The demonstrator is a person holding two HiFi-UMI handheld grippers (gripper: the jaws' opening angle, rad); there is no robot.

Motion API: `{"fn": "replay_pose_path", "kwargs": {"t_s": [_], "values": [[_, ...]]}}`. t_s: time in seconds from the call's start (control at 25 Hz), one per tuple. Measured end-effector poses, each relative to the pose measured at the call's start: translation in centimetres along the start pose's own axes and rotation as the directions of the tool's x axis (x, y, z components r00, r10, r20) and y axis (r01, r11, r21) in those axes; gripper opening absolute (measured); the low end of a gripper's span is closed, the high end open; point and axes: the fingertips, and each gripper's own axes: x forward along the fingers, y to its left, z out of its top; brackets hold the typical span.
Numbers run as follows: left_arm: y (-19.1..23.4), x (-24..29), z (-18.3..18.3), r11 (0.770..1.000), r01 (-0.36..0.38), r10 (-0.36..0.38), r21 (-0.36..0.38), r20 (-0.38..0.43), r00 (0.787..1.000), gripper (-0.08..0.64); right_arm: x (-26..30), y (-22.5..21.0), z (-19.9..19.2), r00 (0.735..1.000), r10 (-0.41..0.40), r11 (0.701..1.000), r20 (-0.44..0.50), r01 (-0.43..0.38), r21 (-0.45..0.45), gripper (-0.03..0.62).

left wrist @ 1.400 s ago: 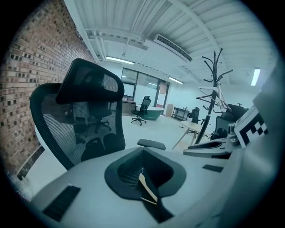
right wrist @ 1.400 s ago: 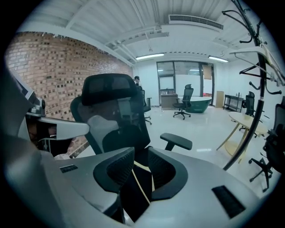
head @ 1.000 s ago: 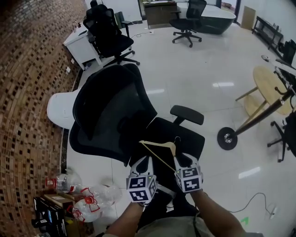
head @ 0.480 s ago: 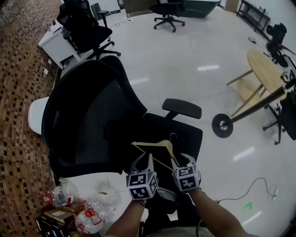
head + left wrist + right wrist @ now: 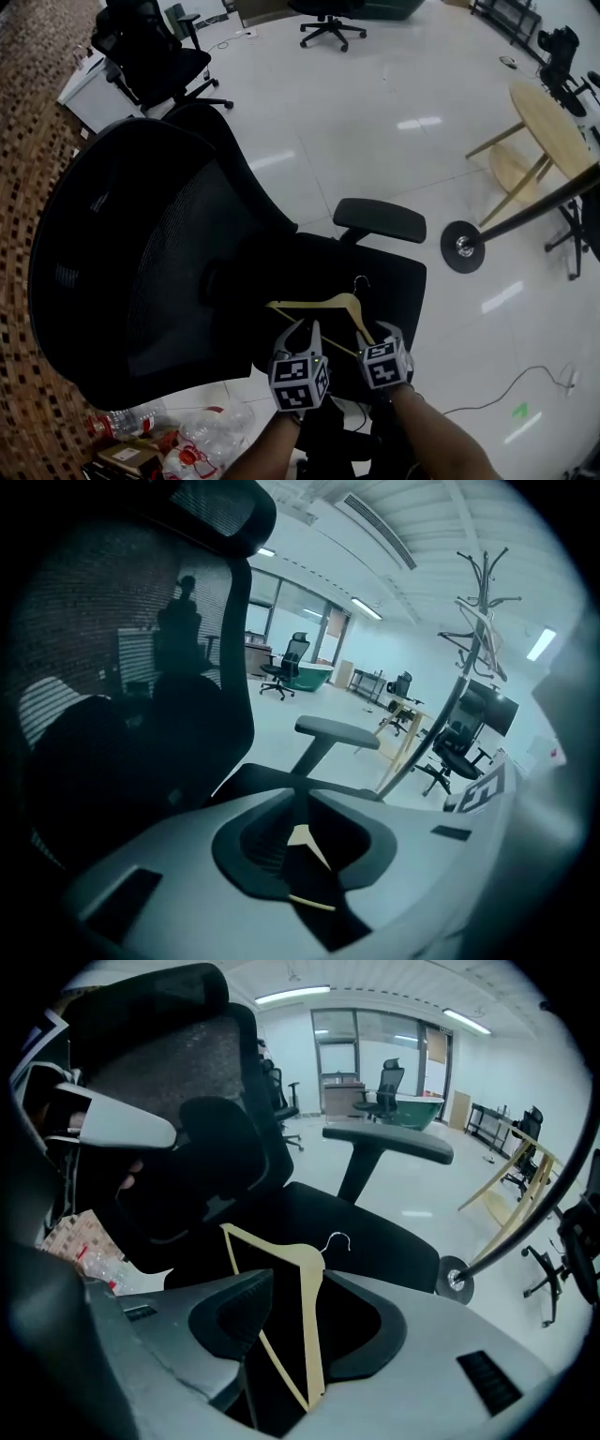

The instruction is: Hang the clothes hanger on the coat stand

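Observation:
A pale wooden clothes hanger (image 5: 328, 305) with a metal hook lies on the seat (image 5: 398, 281) of a black mesh office chair. My left gripper (image 5: 305, 330) is at its near left end; in the left gripper view its jaws are closed around a pale piece of the hanger (image 5: 302, 841). My right gripper (image 5: 375, 330) straddles the right arm of the hanger (image 5: 309, 1335); its jaws are opening, and there is a gap on the left of the wood. The coat stand (image 5: 461, 247) is on the floor to the right, and its hooks (image 5: 480, 621) show in the left gripper view.
The chair's tall backrest (image 5: 141, 281) rises at the left and its armrest (image 5: 380, 220) is beyond the hanger. A round wooden table (image 5: 548, 117) is by the coat stand. Bottles and clutter (image 5: 187, 436) are on the floor at lower left, and a cable (image 5: 506, 389) at lower right.
The head view has tipped lower and closer, so the chair back fills more of the left. Both grippers stay at the hanger's near side on the seat.

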Motion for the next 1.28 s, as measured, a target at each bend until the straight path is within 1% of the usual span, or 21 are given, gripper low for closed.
{"fn": "replay_pose_path", "kwargs": {"t_s": [0.16,0.28,0.32,0.4,0.6,0.8,1.0,1.12,1.2,1.28], "values": [[0.7,3.1,-1.2,1.000,-0.001,0.000,-0.007,-0.028,1.000,0.066,4.4,-1.1,-2.0,0.999,0.002,1.000,-0.055,-0.002,0.005,0.167],[1.4,5.0,-2.3,1.000,0.013,-0.014,-0.011,-0.045,0.999,0.071,7.4,-1.7,-3.4,0.995,0.004,1.000,-0.102,-0.004,-0.004,0.168],[1.6,5.5,-2.6,1.000,0.016,-0.017,-0.013,-0.052,0.999,0.071,8.4,-1.9,-3.8,0.993,0.005,1.000,-0.118,-0.006,-0.006,0.183],[2.0,6.6,-3.3,1.000,0.016,-0.018,-0.021,-0.065,0.998,0.071,10.1,-2.4,-4.4,0.990,0.011,1.000,-0.143,-0.012,-0.009,0.184],[2.6,8.6,-4.5,1.000,0.011,-0.013,-0.028,-0.089,0.996,0.071,13.3,-2.9,-6.1,0.977,0.017,0.999,-0.211,-0.026,-0.038,0.184],[2.6,10.0,-5.4,1.000,0.016,-0.018,-0.024,-0.104,0.994,0.071,15.4,-3.2,-8.0,0.961,0.002,0.998,-0.275,-0.018,-0.055,0.184],[2.9,11.1,-6.2,1.000,0.010,-0.012,-0.021,-0.128,0.992,0.071,16.7,-3.5,-9.0,0.954,0.013,1.000,-0.299,-0.020,-0.020,0.184],[3.3,11.5,-6.6,1.000,0.002,-0.006,-0.028,-0.137,0.991,0.071,17.0,-3.4,-8.8,0.962,0.010,1.000,-0.274,-0.015,-0.015,0.183],[3.6,11.4,-6.6,0.999,0.000,-0.005,-0.033,-0.140,0.990,0.071,16.9,-3.5,-8.5,0.967,-0.012,1.000,-0.256,0.007,-0.023,0.175],[3.6,11.2,-6.5,0.999,-0.002,-0.003,-0.037,-0.139,0.990,0.071,16.9,-3.5,-8.6,0.966,-0.020,0.999,-0.257,0.012,-0.032,0.171]]}}
